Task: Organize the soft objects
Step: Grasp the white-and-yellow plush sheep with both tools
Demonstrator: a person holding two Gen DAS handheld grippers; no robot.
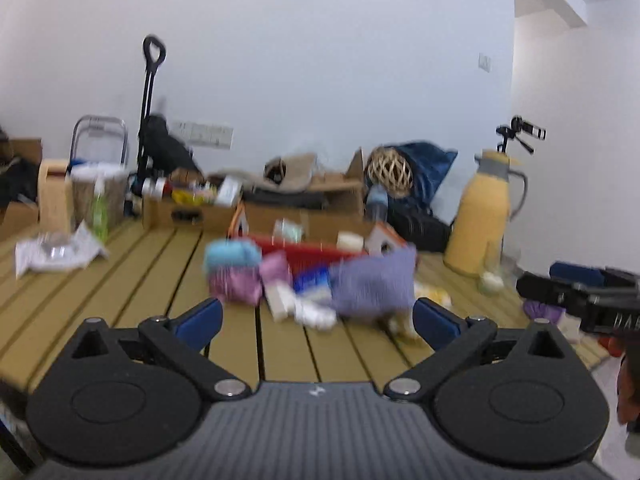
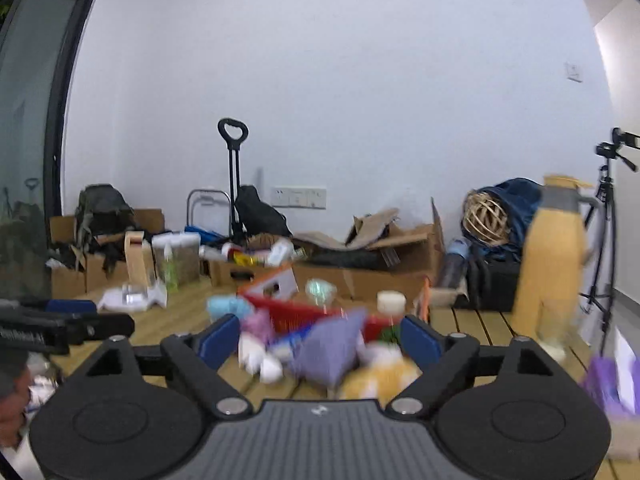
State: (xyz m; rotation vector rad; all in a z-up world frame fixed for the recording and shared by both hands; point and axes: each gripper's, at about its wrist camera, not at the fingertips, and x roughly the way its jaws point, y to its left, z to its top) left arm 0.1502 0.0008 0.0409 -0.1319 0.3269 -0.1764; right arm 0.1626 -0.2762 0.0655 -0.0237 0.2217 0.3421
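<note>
A blurred pile of soft things lies on the slatted wooden table (image 1: 120, 304): a purple cushion (image 1: 372, 284), a pink bundle (image 1: 236, 286) with a light blue one (image 1: 232, 254) on top, white pieces (image 1: 312, 312) and a yellow soft toy (image 2: 380, 376). A red basket (image 1: 312, 254) stands just behind them. My left gripper (image 1: 318, 316) is open and empty, short of the pile. My right gripper (image 2: 318, 342) is open and empty, with the purple cushion (image 2: 328, 348) showing between its fingers. The right gripper also shows at the right edge of the left wrist view (image 1: 580, 300).
A yellow thermos jug (image 1: 484, 216) stands at the table's right. Cardboard boxes (image 1: 188, 210), a wicker ball (image 1: 390, 172) and a folded trolley (image 1: 150, 120) crowd the back. A crumpled plastic sheet (image 1: 56, 252) lies left. A purple box (image 2: 612, 384) is at right.
</note>
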